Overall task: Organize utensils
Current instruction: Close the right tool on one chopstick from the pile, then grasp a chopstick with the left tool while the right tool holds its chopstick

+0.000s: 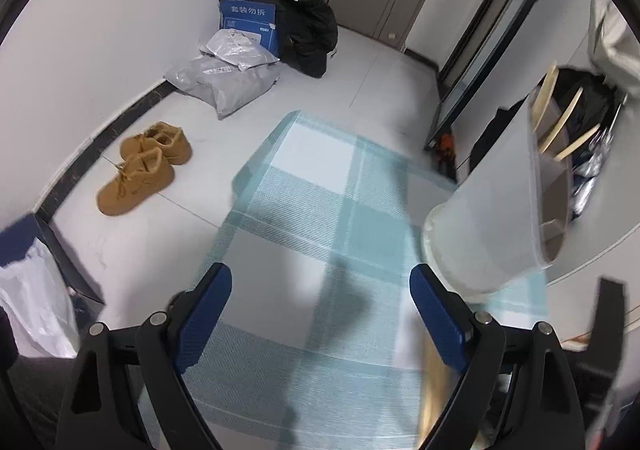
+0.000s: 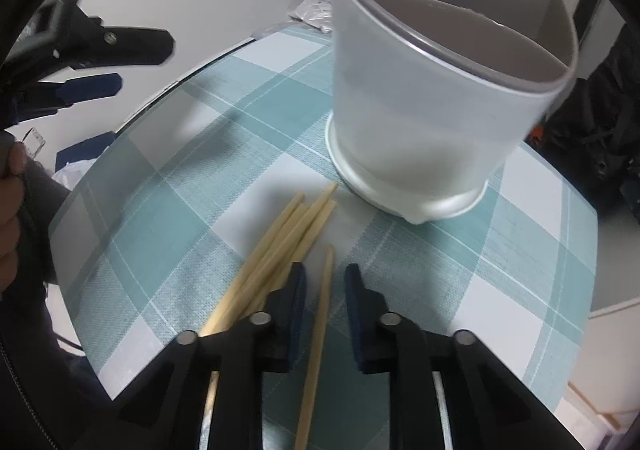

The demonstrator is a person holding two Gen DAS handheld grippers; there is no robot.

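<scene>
The only readable text is on a blue cardboard box (image 1: 248,23) leaning against the wall on the floor, seen from the left wrist: a line of white Chinese characters, "套装勿拆", across its top. Smaller print lower on its face is too small to read, as are the labels on the grey mailer bags (image 1: 228,69) beside it.
</scene>
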